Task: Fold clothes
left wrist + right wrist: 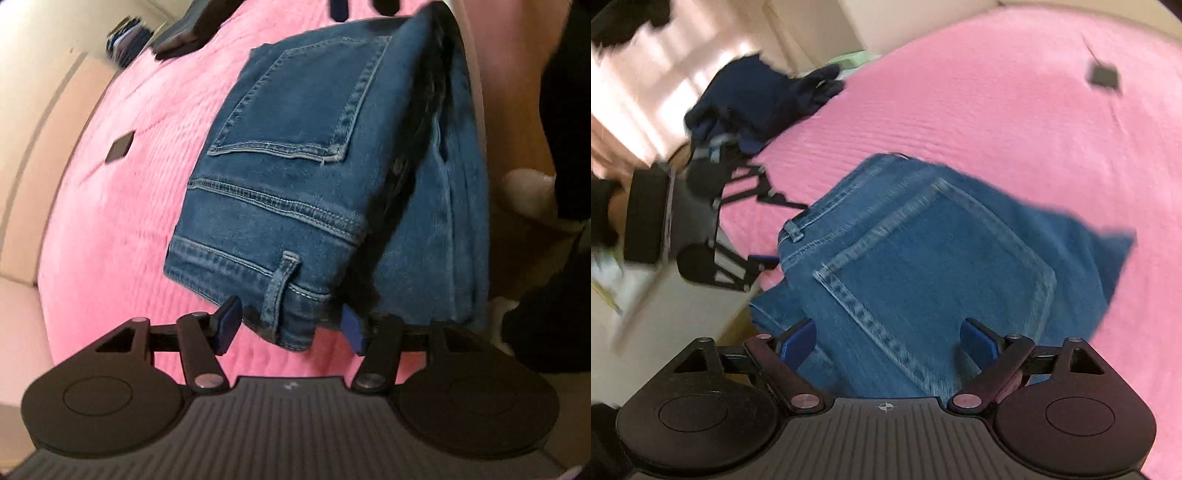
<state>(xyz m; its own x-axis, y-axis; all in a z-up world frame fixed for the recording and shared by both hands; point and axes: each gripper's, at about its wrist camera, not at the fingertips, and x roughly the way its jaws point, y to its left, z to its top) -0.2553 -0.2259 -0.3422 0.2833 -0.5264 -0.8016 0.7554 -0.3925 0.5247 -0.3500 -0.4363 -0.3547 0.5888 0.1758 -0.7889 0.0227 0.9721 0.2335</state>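
Pink ribbed bedspread [960, 92] carries the folded blue denim jeans [295, 177] at its edge. Both the left hand-held gripper [291, 328] and right hand-held gripper [888, 338] gape, released, straddling the denim; grasp all layers squarely.

Home bedroom. Bed with pink ribbed bedspread [979, 110] fills most of both views. Folded blue jeans [295, 184] lie on it near edge. Heap of dark navy clothes [757, 99] at far left corner of bed. Pale cream walls [44, 103] beyond bed. Small dark square object [120, 149] rests on bedspread, blurred.
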